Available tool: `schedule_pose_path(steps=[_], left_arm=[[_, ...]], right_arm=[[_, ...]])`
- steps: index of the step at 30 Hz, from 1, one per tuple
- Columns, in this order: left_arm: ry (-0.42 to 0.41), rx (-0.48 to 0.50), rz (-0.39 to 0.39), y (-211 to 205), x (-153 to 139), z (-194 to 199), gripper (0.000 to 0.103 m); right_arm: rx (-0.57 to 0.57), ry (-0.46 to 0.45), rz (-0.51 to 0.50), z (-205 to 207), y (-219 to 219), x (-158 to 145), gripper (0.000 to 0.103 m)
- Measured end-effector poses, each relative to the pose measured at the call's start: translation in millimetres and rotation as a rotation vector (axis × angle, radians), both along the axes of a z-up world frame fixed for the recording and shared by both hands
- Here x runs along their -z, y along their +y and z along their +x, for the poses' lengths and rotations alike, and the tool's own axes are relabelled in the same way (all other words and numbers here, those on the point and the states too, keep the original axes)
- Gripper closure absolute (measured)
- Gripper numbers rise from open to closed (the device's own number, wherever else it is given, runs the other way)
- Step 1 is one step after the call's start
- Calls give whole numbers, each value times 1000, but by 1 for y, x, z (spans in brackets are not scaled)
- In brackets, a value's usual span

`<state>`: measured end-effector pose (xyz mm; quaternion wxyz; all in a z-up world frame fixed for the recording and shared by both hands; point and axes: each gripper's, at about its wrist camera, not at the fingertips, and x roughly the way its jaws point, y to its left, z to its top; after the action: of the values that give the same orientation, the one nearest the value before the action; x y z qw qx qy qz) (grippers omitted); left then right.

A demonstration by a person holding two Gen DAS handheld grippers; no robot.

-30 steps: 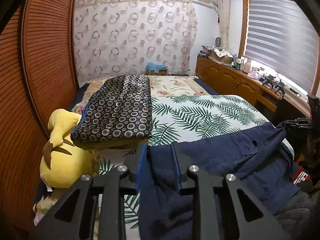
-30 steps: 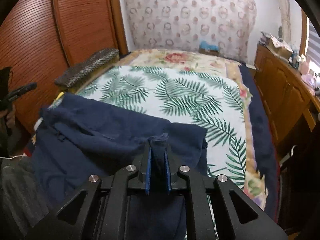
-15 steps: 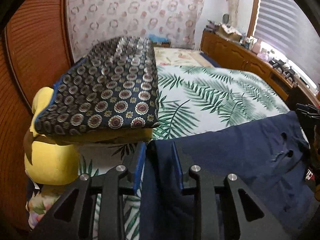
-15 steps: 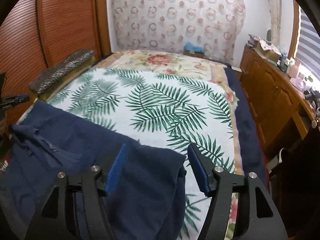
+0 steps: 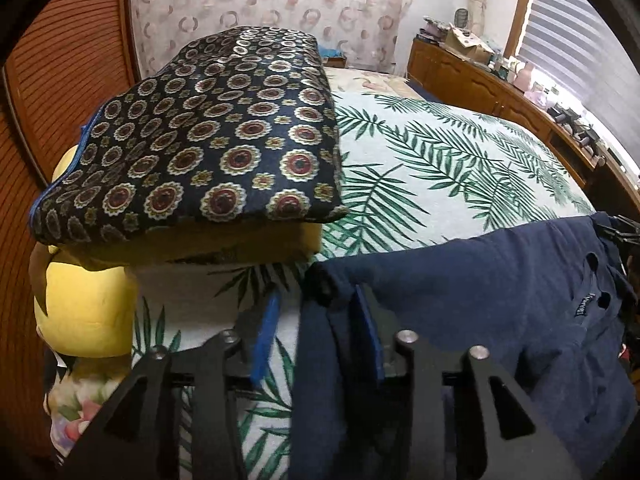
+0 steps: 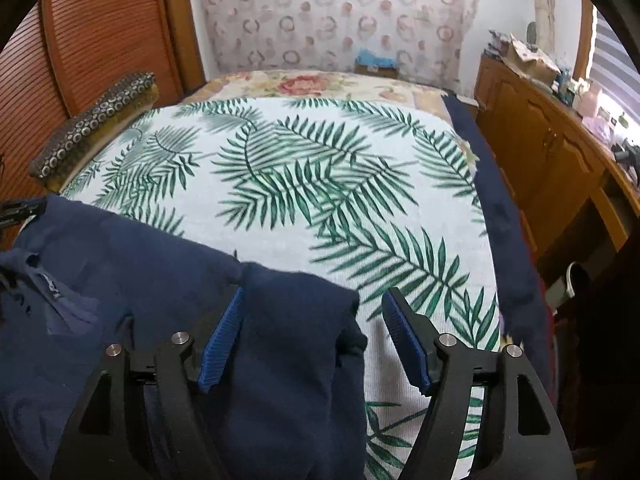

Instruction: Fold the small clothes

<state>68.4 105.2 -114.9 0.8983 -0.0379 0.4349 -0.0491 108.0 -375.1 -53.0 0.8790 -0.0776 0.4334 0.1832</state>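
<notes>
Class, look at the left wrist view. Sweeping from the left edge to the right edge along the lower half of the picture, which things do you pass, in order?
Yellow plush toy → blue left pad of the left gripper → blue right pad → navy shirt spread on the palm-leaf blanket.

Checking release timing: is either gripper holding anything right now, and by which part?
Nothing is clamped. The right gripper gapes around a corner of the navy shirt; the left gripper is opening, the shirt's edge loose between its pads.
</notes>
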Motion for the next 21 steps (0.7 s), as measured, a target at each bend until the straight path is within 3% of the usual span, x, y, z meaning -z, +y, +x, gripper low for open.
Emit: schedule_pose_path(steps=[5, 15, 18, 20, 21], left_arm=[[1, -2, -10, 6, 3, -1, 52], [3, 54, -26, -4, 0, 2, 56], [2, 84, -27, -9, -1, 3, 70], [4, 108, -40, -12, -2, 3, 89], [-9, 112, -27, -15, -4, 1, 96]], right_arm=[[5, 15, 1, 0, -2, 7, 28], [4, 25, 17, 1, -4, 11, 25], [-1, 28, 16, 2, -4, 10, 25], [-10, 31, 15, 1, -3, 10, 26], [-21, 32, 15, 0, -1, 10, 38]])
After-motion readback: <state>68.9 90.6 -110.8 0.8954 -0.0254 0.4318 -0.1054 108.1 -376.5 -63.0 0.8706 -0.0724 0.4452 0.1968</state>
